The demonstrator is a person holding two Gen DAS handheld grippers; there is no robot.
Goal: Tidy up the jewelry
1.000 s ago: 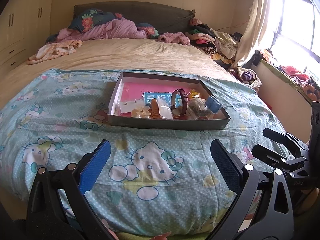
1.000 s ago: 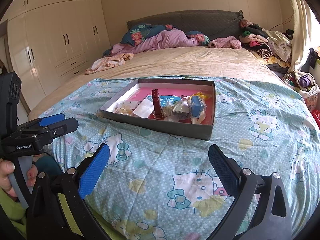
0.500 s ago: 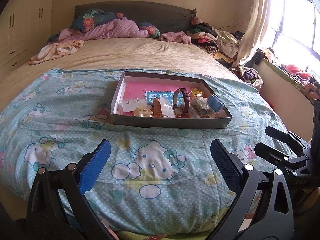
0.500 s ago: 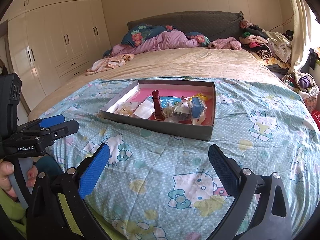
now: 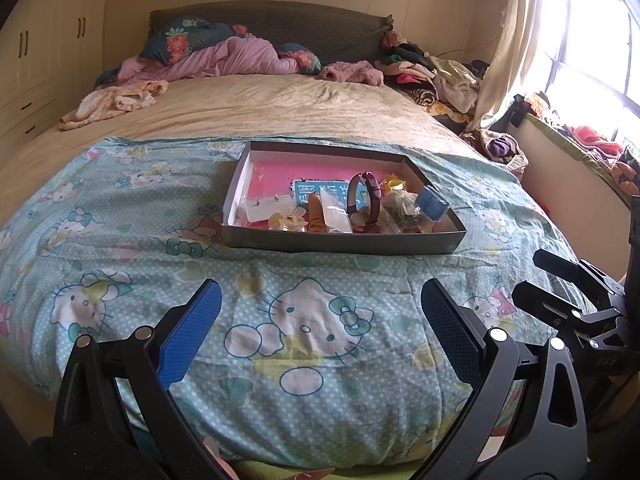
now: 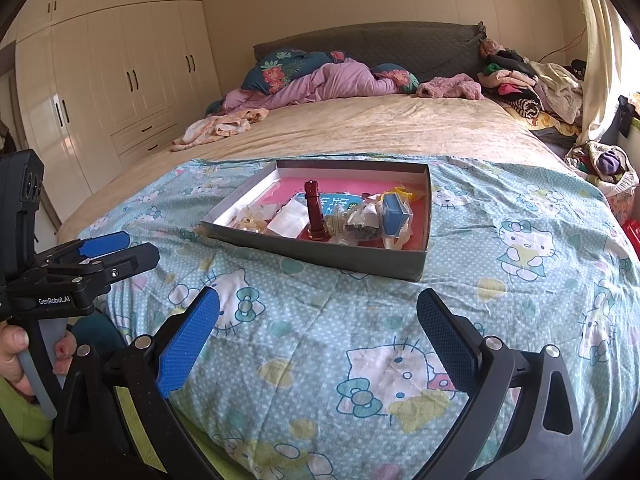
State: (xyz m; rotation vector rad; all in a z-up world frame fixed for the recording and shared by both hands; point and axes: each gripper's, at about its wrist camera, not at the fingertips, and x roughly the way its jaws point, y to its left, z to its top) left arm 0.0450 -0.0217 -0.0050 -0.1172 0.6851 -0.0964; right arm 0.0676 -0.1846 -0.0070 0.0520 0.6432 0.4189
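Jewelry tray (image 6: 344,254) beyond both grippers' wide-spread empty fingers (image 6: 188,344); "GenRobot.AI" on left gripper (image 6: 116,254).

A light blue blanket (image 5: 120,220) dotted white and printed with cartoon cats filled the lower frame. At centre, a grey box (image 5: 344,242) had a pink floor, with a maroon-strapped watch (image 5: 370,200) and small blue case (image 5: 432,202) inside. Upper left, cream wardrobe doors (image 6: 100,80); upper centre, a lilac duvet (image 5: 224,58) and floral navy pillow (image 5: 180,38).
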